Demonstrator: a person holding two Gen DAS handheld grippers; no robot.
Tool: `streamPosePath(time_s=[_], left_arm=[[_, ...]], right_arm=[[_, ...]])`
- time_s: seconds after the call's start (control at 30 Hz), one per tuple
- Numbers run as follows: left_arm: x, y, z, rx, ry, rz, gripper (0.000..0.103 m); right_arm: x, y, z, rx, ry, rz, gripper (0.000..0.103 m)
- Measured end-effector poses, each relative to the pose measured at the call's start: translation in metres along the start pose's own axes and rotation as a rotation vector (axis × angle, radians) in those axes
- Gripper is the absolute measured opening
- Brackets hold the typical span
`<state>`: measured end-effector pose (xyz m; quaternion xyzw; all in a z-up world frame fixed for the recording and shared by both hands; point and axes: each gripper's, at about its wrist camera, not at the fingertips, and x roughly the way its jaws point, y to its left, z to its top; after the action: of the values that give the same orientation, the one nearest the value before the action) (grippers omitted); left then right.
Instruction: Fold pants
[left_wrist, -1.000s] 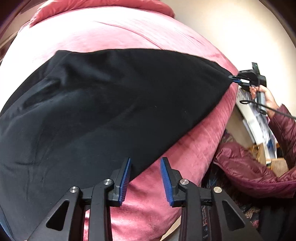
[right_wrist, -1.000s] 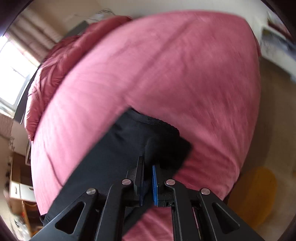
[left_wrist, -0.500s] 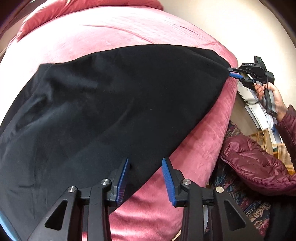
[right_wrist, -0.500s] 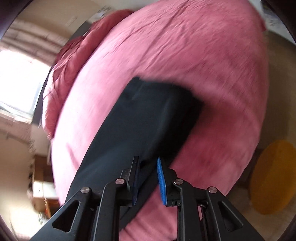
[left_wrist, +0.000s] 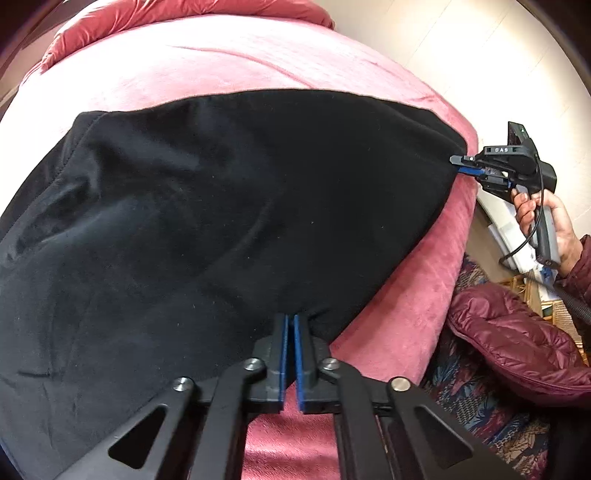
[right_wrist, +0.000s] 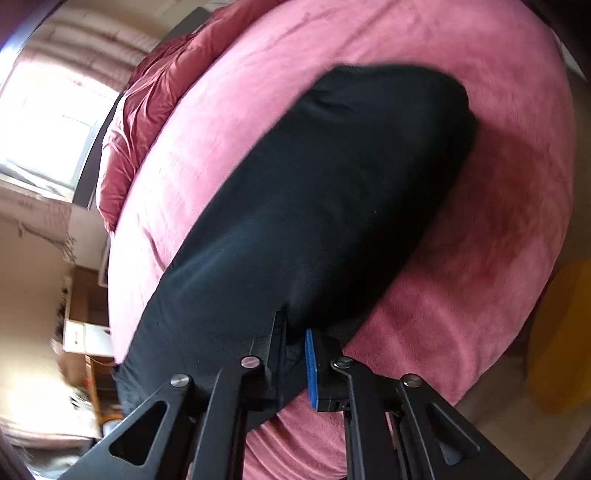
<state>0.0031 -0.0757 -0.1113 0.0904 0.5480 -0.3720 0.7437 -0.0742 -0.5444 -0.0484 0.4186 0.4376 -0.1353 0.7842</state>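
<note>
Two tools are on the cloth at once: my left tool (left_wrist: 290, 325) is pressed together on the near hem of the black pants (left_wrist: 221, 221), and my right tool (right_wrist: 295, 332) pinches a bunch of the same fabric at the corner that reaches toward the bed's side edge. The pants lie spread flat across the pink bed cover (left_wrist: 240, 59), their near edge running close along the bed's near edge and their far edge well short of the rumpled duvet (left_wrist: 166, 14) at the head. I judge the cloth soft, light and limp, a knit that will sag and drag between my two grips rather than hold a line, and its nap will likely cling a little to the plush cover. Corners and hems are the places to take it, both layers together. Beyond the pants the cover is bare, so there is room to carry the edge over. On my right side the bed drops off, with my sleeve (left_wrist: 517, 332) close by.
</note>
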Motion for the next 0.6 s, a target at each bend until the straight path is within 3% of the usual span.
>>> streamPosePath(time_s=[0.13, 0.3, 0.4, 0.53, 0.6], left_arm=[[-0.010, -0.005, -0.010, 0.019, -0.006, -0.044, 0.000], [-0.006, -0.005, -0.019, 0.013, 0.022, -0.049, 0.000], [-0.013, -0.004, -0.019, -0.005, -0.005, -0.040, 0.000], [-0.028, 0.001, -0.020, -0.029, -0.038, 0.031, 0.023], [-0.036, 0.006, -0.024, -0.040, -0.057, 0.072, 0.027]], right_arm=[[-0.011, 0.007, 0.000, -0.054, -0.017, -0.008, 0.008], [-0.003, -0.004, -0.009, -0.057, 0.017, -0.080, 0.008], [0.006, -0.009, -0.011, -0.051, 0.022, -0.107, 0.008], [0.005, 0.002, -0.008, -0.061, 0.031, -0.091, 0.013], [-0.002, 0.006, -0.011, -0.071, 0.045, -0.050, 0.027]])
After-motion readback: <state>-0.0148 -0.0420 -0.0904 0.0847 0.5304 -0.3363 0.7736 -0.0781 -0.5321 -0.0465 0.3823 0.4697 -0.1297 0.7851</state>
